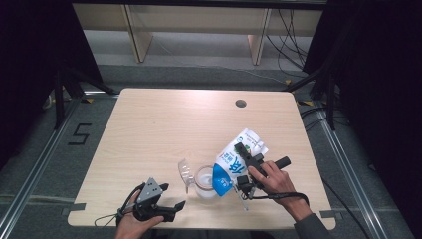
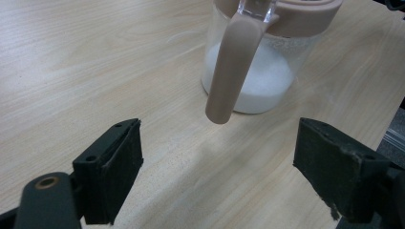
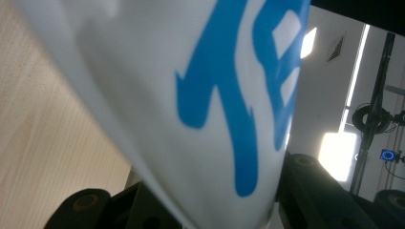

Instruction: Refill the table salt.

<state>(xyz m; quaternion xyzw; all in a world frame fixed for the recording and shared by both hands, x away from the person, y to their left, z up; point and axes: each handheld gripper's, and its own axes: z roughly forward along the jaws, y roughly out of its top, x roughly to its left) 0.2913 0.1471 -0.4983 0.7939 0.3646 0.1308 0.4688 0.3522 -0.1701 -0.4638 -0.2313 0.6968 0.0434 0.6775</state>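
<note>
In the high view, the right gripper clamps a white-and-blue pouch near the front right corner of the tabletop. The long axis of the pouch runs diagonally, with the blue lower end tipped down and left over the open mouth of a clear jar that holds a white granular fill; the jar's clear hinged lid stands thrown back on its left side. The left gripper rests near the front edge, well left of the jar, with its jaws spread and nothing between them. In the left gripper view, the jar stands ahead of the parted jaws and apart from them; its tan handle hangs toward the camera from a tan collar, and white fill covers the bottom. In the right gripper view, the pouch sits pinched between the two jaws, its white face carrying large blue characters, too close and too cropped to read. Judgement: the pour depends on keeping the pouch's lower end directly above the jar mouth; the right hand is the nearer one to the jar.
</note>
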